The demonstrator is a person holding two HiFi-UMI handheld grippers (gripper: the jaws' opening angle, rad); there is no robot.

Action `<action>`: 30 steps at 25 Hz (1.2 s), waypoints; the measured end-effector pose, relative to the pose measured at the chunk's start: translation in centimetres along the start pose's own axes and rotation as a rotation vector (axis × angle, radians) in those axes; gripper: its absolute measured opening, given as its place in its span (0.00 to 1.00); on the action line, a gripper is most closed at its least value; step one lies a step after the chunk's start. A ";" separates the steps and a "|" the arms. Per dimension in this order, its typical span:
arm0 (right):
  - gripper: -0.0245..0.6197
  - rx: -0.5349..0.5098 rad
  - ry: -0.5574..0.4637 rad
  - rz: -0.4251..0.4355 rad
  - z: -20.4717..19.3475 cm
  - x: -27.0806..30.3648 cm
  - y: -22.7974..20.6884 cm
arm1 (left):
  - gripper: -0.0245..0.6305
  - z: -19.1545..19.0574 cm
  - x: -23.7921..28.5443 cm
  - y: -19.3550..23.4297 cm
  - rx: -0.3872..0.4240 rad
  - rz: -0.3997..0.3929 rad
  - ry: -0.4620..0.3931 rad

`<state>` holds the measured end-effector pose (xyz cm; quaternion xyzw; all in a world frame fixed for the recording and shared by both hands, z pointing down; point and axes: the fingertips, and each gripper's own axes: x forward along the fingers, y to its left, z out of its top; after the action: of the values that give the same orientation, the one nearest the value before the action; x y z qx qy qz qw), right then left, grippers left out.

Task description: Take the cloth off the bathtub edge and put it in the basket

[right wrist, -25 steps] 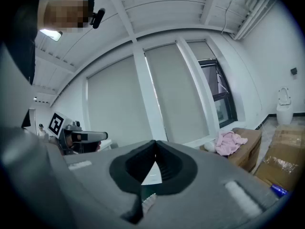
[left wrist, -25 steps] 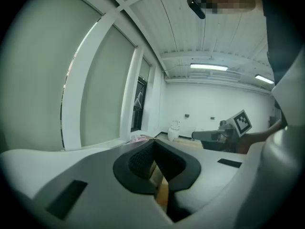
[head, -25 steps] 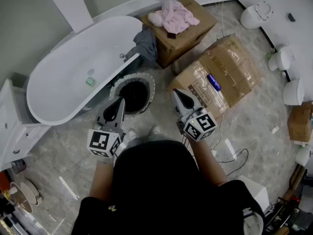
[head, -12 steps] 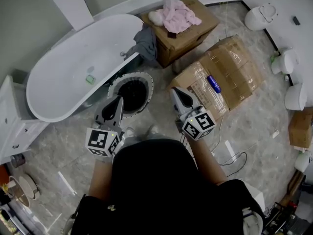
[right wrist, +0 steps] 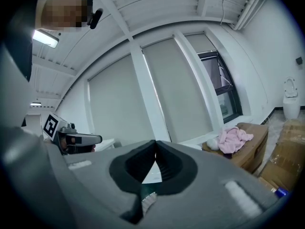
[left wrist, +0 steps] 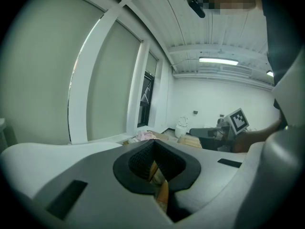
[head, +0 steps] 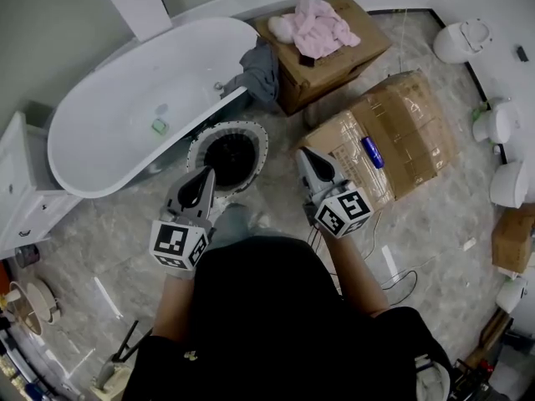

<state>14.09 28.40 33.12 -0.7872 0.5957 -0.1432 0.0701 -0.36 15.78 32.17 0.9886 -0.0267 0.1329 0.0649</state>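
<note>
A grey cloth [head: 255, 69] hangs over the right end of the white bathtub [head: 117, 98], beside a cardboard box. The round white basket [head: 251, 132], dark inside, stands on the floor in front of the tub. My left gripper [head: 205, 176] is shut and empty, its tip over the basket's near rim. My right gripper [head: 303, 158] is also shut and empty, to the right of the basket and near the taped box. In the left gripper view the jaws [left wrist: 155, 142] meet; in the right gripper view they [right wrist: 155, 142] meet too.
A pink cloth [head: 316, 25] lies on the cardboard box [head: 351, 53] behind the grey cloth. A larger taped box [head: 401, 132] with a blue object [head: 370, 147] sits at the right. White toilets [head: 464, 40] line the right wall. A cable [head: 401, 278] trails on the floor.
The whole head view has shifted: tub, basket and boxes sit slightly further right and the basket closer to the left gripper's tip. Both grippers stay shut.
</note>
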 end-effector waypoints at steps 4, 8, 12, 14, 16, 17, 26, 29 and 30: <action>0.03 -0.009 0.022 -0.002 -0.1 3.7 -0.4 | 0.06 0.0 0.9 3.7 -0.019 0.018 -0.005; 0.03 -0.018 0.048 -0.009 -0.1 7.8 -0.4 | 0.06 0.4 1.8 8.0 -0.036 0.028 -0.011; 0.03 -0.033 0.068 -0.019 0.0 12.6 -0.4 | 0.06 0.8 2.7 12.8 -0.044 0.030 -0.015; 0.03 -0.043 0.079 -0.025 -0.1 14.9 -0.2 | 0.06 0.9 3.0 14.9 -0.052 0.031 -0.019; 0.03 -0.048 0.090 -0.030 -0.2 16.9 0.0 | 0.06 1.1 2.9 16.7 -0.057 0.032 -0.024; 0.03 -0.051 0.094 -0.030 -0.2 17.8 0.2 | 0.06 1.2 2.8 17.5 -0.059 0.033 -0.025; 0.08 -0.092 0.149 0.004 -0.3 24.0 1.3 | 0.06 0.1 2.5 22.8 -0.114 0.067 -0.006; 0.08 -0.100 0.168 0.013 -0.4 25.3 0.9 | 0.06 -0.3 2.7 23.7 -0.130 0.091 0.001; 0.08 -0.101 0.175 0.016 -0.6 25.7 0.6 | 0.06 -0.4 2.9 23.9 -0.134 0.100 0.002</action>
<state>19.73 3.67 37.10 -0.7693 0.6125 -0.1806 -0.0208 0.69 -7.96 36.25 0.9794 -0.0848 0.1347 0.1244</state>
